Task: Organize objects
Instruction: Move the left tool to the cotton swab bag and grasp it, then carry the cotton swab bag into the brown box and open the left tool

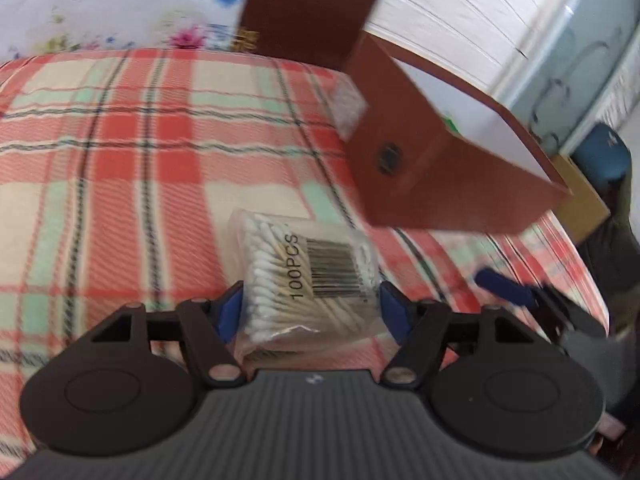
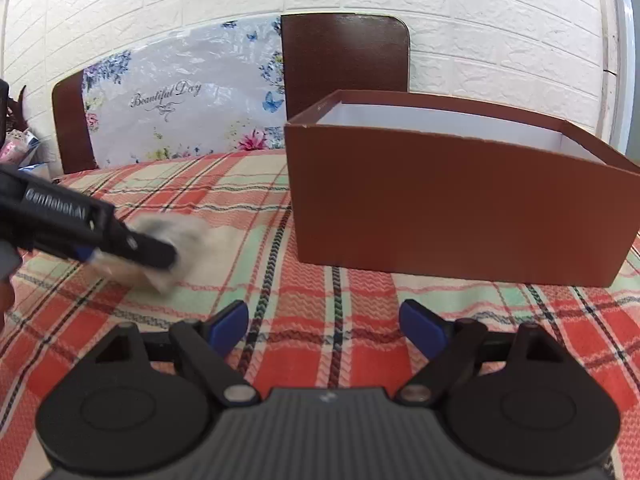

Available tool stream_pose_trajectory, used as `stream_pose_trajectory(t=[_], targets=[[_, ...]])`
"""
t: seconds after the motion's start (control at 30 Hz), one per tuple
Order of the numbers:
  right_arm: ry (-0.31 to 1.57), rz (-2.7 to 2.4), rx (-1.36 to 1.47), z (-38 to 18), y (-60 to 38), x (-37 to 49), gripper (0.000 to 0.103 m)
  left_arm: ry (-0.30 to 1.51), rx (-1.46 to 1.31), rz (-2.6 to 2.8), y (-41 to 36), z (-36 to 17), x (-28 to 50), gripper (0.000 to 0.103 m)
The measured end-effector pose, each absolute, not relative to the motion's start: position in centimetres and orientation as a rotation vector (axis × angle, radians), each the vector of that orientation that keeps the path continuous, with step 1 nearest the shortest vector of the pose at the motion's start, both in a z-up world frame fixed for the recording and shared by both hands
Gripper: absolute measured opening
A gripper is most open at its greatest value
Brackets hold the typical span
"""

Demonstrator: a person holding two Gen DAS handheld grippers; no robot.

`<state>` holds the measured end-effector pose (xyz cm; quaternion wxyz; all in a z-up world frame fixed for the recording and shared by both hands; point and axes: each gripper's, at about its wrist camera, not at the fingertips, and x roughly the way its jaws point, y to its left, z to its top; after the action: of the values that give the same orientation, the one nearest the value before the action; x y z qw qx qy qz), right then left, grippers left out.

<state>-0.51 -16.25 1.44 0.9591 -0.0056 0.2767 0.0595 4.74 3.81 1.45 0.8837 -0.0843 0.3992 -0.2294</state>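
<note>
A clear pack of cotton swabs [image 1: 308, 276], labelled 100PCS with a barcode, sits between the blue pads of my left gripper [image 1: 310, 296], which is shut on it just above the plaid tablecloth [image 1: 120, 160]. In the right wrist view the same pack [image 2: 192, 236] shows as a blur at the tip of the left gripper [image 2: 160, 252]. An open brown cardboard box [image 2: 460, 208] with a white inside stands to the right of it; the box [image 1: 440, 184] looms close ahead in the left wrist view. My right gripper [image 2: 324, 316] is open over the cloth, nothing between its fingers.
A floral plastic bag [image 2: 180, 100] leans at the table's far side between two brown chair backs [image 2: 344, 56]. A white brick wall stands behind. The right gripper's blue finger [image 1: 504, 286] shows near the table's right edge in the left wrist view.
</note>
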Motion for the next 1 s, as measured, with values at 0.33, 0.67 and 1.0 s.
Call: stream_pose_trajectory(t=[0.33, 0.67, 1.0], targets=[[0.55, 0.301, -0.01, 2.2, -16.6, -2.1, 0.088, 0.789, -0.207, -0.433, 9.0, 4.6, 2.8, 0.081], [0.666, 0.455, -0.079, 1.1, -11.5, 1.4, 0.056, 0.921, -0.261, -0.498, 6.0, 1.4, 5.9, 0.037], [0.352, 0.25, -0.074, 6.8, -15.9, -2.0, 0.045, 0.658, -0.158, -0.684, -1.6, 11.8, 6.2, 0.036]])
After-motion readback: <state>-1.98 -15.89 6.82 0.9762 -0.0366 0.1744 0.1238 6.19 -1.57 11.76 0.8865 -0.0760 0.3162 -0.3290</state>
